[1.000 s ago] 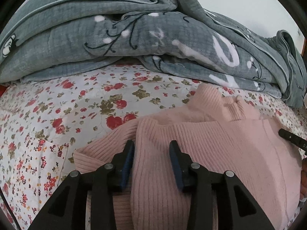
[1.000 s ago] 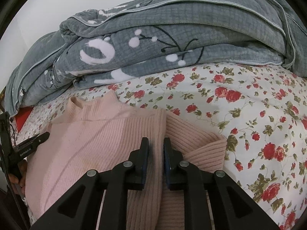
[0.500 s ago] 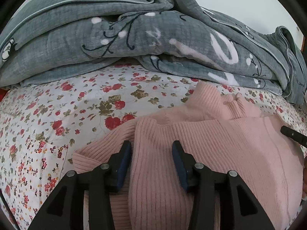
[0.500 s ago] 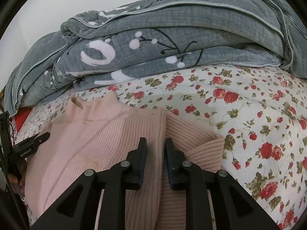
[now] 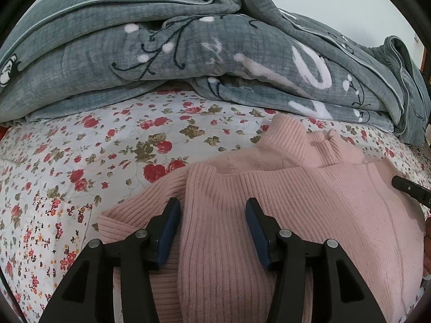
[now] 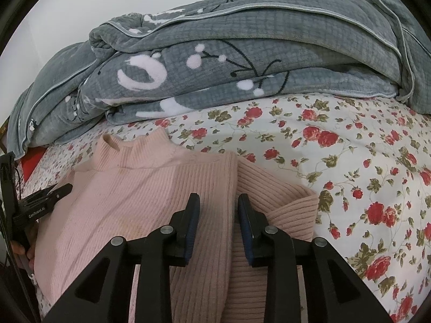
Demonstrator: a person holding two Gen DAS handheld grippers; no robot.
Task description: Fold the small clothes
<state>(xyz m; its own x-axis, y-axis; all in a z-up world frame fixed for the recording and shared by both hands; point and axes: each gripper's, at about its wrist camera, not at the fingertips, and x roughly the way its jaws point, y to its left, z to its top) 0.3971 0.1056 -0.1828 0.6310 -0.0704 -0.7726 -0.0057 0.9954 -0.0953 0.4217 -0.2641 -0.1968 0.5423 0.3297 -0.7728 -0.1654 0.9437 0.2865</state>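
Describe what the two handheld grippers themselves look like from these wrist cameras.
The left gripper and the right gripper look the same: matte black plastic linkage arms with triangular cut-outs, round silver pivot bolts, and fingers lined with dark blue pads. In the right wrist view the left gripper bears white "GenRobot.AI" lettering. No cables or sleeves are clearly visible.

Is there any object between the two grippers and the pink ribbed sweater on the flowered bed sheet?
No. The left gripper and right gripper sit directly over the pink ribbed sweater, jaws opening, knit visible between them. The grey quilted blanket lies behind, clear of both.
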